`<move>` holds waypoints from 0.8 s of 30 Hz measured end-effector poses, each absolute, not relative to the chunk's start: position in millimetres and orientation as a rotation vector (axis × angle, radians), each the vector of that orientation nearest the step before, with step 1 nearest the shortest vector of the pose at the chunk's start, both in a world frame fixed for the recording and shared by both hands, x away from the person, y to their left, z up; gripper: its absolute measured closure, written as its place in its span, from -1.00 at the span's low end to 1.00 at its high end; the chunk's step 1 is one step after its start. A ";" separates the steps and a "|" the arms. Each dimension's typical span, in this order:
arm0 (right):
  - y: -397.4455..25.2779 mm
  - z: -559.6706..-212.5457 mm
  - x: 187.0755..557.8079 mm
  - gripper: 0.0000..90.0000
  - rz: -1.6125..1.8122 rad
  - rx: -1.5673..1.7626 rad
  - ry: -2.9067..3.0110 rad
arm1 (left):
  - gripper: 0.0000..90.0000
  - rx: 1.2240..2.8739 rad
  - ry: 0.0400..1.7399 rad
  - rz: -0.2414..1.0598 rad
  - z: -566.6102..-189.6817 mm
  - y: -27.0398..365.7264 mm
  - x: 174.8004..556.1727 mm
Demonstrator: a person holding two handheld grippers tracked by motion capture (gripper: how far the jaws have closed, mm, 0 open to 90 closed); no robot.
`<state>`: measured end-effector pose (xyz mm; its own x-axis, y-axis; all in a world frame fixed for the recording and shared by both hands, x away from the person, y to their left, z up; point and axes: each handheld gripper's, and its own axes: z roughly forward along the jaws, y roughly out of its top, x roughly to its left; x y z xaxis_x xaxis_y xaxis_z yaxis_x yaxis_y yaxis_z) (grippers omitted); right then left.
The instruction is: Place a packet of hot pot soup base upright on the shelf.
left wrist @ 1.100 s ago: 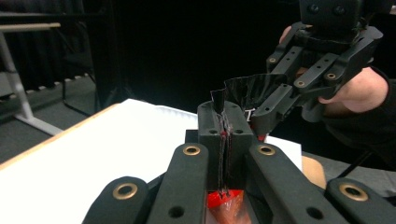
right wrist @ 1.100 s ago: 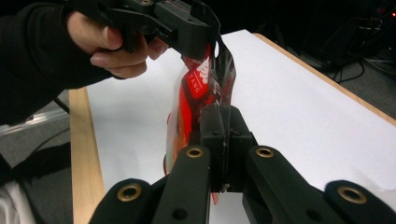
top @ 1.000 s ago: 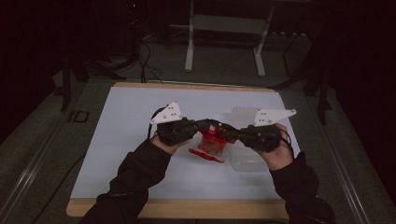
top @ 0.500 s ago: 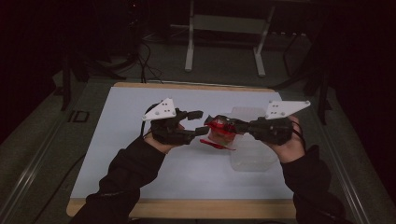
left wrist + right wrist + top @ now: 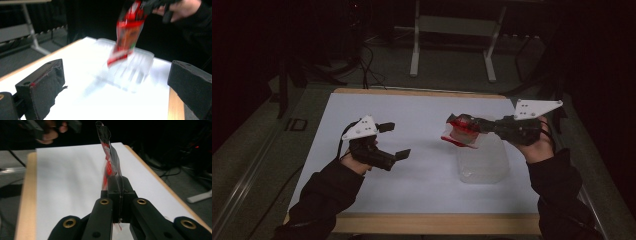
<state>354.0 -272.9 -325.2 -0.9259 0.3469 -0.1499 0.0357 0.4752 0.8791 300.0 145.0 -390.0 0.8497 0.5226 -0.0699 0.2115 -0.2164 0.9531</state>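
The right hand-held gripper (image 5: 460,123) pinches a red packet (image 5: 460,131) by one edge, jaws pressed together on the film, and holds it in the air just above the near-left rim of a clear bin (image 5: 484,157) on the tabletop (image 5: 422,120). In the left gripper view the packet (image 5: 127,30) hangs blurred in front of the bin (image 5: 132,67), its lower end about level with the rim. So the pick looks done; what seems left is to lower the packet into the bin and let go. The left hand-held gripper (image 5: 398,141) hovers well apart to the left, jaws spread and holding nothing. Nothing lies between packet and bin; the limp film could catch on the rim. Beyond the tabletop stand a metal frame (image 5: 452,40) and loose cables (image 5: 372,65), out of the way.
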 end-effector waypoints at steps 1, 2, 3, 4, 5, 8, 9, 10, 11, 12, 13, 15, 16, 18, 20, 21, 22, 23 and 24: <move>-275.6 -325.2 355.9 1.00 1.422 0.314 2.413 | -0.98 1.801 0.565 0.314 -392.0 147.3 298.5; -277.7 -325.3 357.3 1.00 1.419 0.311 2.408 | -0.98 1.807 0.571 0.314 -394.6 150.3 296.2; -280.5 -325.3 359.4 1.00 1.414 0.307 2.404 | -0.98 1.807 0.571 0.314 -394.6 150.3 296.2; -283.3 -325.5 361.8 1.00 1.413 0.300 2.400 | -0.98 1.819 0.593 0.308 -400.9 155.8 291.7; -286.3 -325.8 364.1 1.00 1.408 0.299 2.401 | -0.98 1.828 0.599 0.299 -404.5 158.5 289.2; -295.2 -326.1 371.3 1.00 1.383 0.297 2.411 | -0.98 1.845 0.628 0.271 -417.8 166.5 281.2; -298.8 -326.5 374.7 1.00 1.373 0.291 2.422 | -0.98 1.845 0.628 0.271 -417.8 166.5 281.2; -301.7 -326.8 376.7 1.00 1.360 0.301 2.425 | -0.98 1.856 0.645 0.261 -425.5 170.2 276.8; -303.9 -327.0 378.5 1.00 1.355 0.298 2.430 | -0.98 1.867 0.650 0.258 -429.9 171.9 274.4; -306.5 -327.5 380.2 1.00 1.349 0.291 2.439 | -0.98 1.872 0.656 0.252 -434.3 173.2 271.7; -308.8 -327.7 381.7 1.00 1.334 0.292 2.438 | -0.98 1.878 0.669 0.248 -439.4 174.8 268.5; -312.8 -328.8 384.5 1.00 1.318 0.287 2.448 | -0.98 1.873 0.678 0.228 -446.4 177.5 264.2; -315.0 -329.5 386.4 1.00 1.302 0.291 2.450 | -0.98 1.870 0.683 0.224 -448.6 178.5 262.9; -317.0 -331.5 388.8 1.00 1.278 0.301 2.469 | -0.98 1.865 0.694 0.217 -454.6 180.4 259.1; -318.7 -335.1 392.4 1.00 1.248 0.311 2.488 | -0.98 1.869 0.701 0.221 -458.9 181.2 256.9; -319.0 -336.5 393.6 1.00 1.239 0.310 2.492 | -0.98 1.872 0.701 0.216 -461.0 181.5 255.9; -319.5 -338.4 395.2 1.00 1.225 0.321 2.501 | -0.98 1.874 0.701 0.216 -462.9 182.1 255.2; -319.8 -340.6 397.0 1.00 1.217 0.325 2.514 | -0.98 1.874 0.706 0.215 -464.7 182.4 254.6; -320.0 -342.8 398.5 1.00 1.202 0.331 2.518 | -0.98 1.874 0.708 0.213 -466.4 183.2 254.2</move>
